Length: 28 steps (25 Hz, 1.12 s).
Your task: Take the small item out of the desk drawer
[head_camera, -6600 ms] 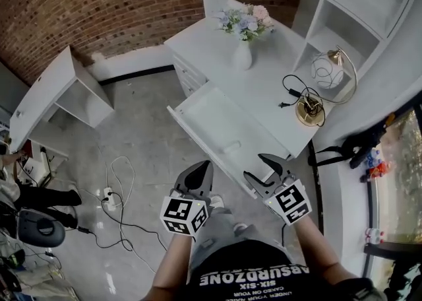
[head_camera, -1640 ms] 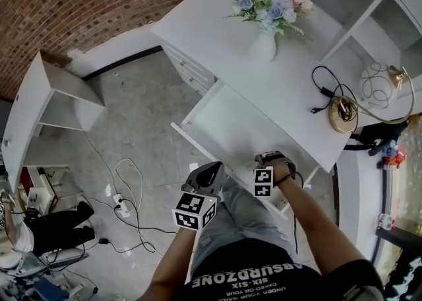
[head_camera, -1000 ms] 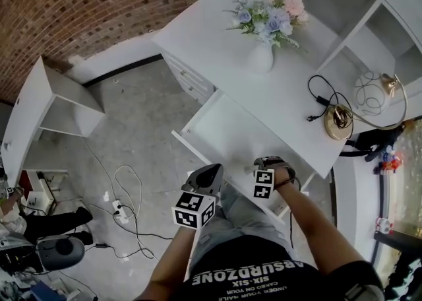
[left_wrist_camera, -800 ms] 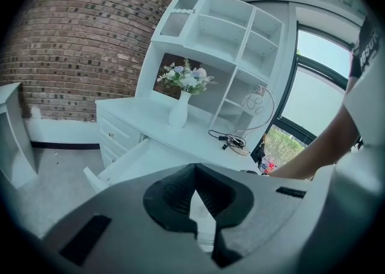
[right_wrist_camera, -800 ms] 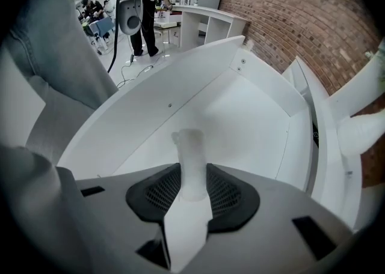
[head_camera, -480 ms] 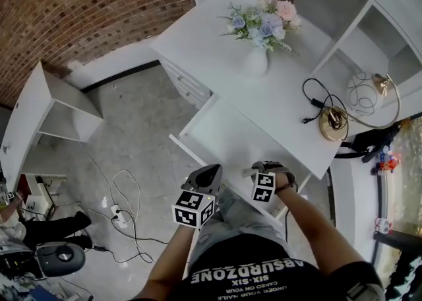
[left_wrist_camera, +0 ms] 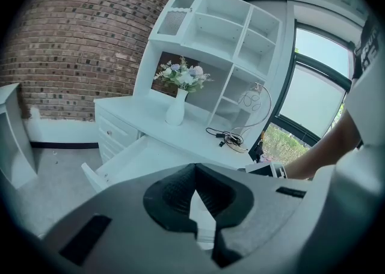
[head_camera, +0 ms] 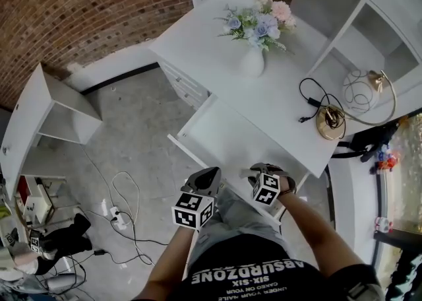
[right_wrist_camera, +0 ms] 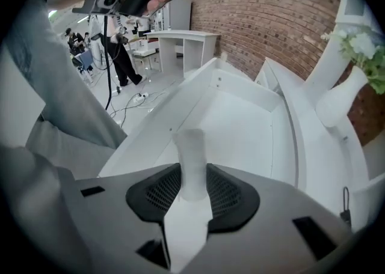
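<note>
Above drawer rim point(head_camera: 185, 151), small item point(right_wrist_camera: 192, 160)

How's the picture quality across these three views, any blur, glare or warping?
Head view: evenly lit and sharp, but the wide lens bows the desk edges. Left gripper view: dark corners, and the window is washed out. Right gripper view: dark corners too; the small white item clamped in the right tool looks soft, being so close to the lens.

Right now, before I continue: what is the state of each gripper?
Left gripper: closed, nothing between its jaws.
Right gripper: closed on the small white item.
</note>
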Available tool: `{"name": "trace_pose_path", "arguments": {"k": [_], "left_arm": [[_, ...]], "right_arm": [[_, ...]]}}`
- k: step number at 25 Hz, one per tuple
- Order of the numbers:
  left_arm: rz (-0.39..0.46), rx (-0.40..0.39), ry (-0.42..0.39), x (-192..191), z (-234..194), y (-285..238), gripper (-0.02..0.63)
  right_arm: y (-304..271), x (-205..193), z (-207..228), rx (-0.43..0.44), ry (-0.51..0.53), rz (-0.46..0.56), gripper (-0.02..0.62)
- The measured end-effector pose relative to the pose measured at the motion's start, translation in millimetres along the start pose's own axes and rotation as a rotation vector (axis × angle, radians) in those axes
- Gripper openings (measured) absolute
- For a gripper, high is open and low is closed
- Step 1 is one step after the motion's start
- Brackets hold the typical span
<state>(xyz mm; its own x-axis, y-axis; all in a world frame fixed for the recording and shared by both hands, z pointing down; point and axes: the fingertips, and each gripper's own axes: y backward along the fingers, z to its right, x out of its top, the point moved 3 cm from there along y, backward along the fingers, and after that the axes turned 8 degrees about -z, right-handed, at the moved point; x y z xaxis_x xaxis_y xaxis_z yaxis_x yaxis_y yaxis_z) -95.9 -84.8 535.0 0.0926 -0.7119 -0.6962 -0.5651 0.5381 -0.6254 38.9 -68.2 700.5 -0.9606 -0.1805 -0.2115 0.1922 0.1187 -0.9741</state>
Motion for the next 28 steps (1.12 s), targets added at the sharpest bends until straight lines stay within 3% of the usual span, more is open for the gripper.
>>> {"name": "trace_pose_path", "arguments": {"k": [9,28], "left_arm": [[0.011,0.021,0.011,-2.2,-2.1,7.8,0.005],[0.070,0.007,0.066,4.0,9.8,17.1,0.005]], "right_arm": [[30.1,5.3,3.8,0.020,-0.192,0.113,0.127],[90.7,20.1,12.5,0.043,-0.462,0.330,0.127]]}}
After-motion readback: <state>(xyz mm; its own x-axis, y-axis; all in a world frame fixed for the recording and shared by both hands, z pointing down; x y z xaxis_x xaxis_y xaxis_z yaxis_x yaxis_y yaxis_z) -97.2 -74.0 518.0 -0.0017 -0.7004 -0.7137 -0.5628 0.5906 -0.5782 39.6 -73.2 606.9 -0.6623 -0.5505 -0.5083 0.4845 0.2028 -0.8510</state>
